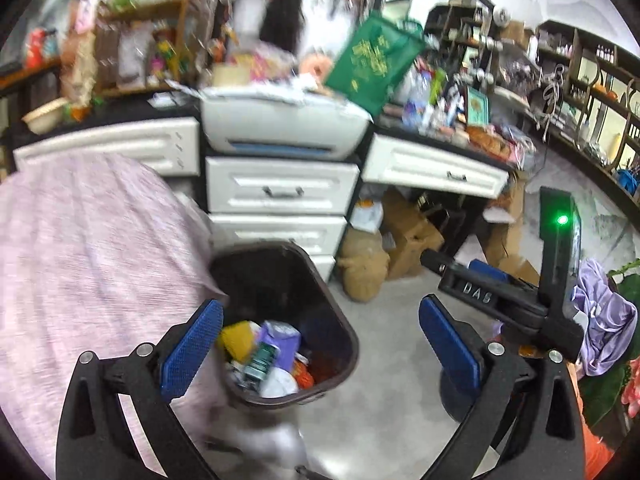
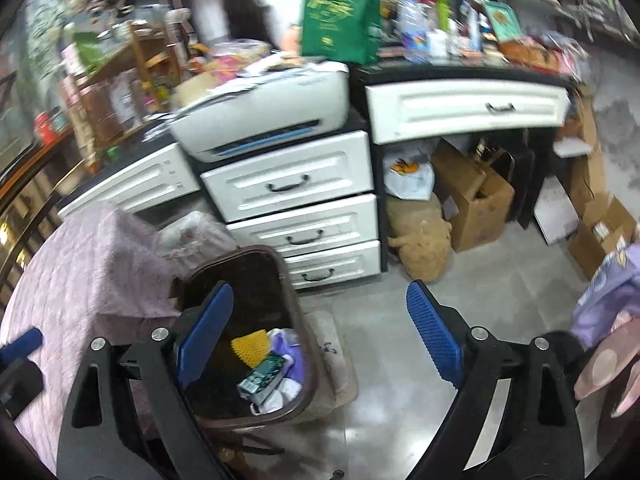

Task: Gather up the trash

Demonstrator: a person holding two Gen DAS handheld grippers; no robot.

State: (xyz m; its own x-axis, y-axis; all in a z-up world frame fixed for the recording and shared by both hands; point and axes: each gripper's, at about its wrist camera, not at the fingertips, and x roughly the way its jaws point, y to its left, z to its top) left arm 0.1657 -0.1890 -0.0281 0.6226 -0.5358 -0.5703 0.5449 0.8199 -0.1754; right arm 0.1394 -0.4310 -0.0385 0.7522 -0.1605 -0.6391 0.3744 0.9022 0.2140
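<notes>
White drawers, printer, green bag, cardboard boxes.

Below the left claw stands a brown plastic bin with a dull sheen (crumpled paper and foil wrappers inside). Its blue pads look rough and knurled. Beside it lies pink quilted cloth; beyond, glossy white drawers; underneath, smooth grey floor.

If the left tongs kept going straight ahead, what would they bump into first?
Probably the brown bin with trash in it. The open left tongs point down toward it with nothing between, though depth is hard to judge.
</notes>
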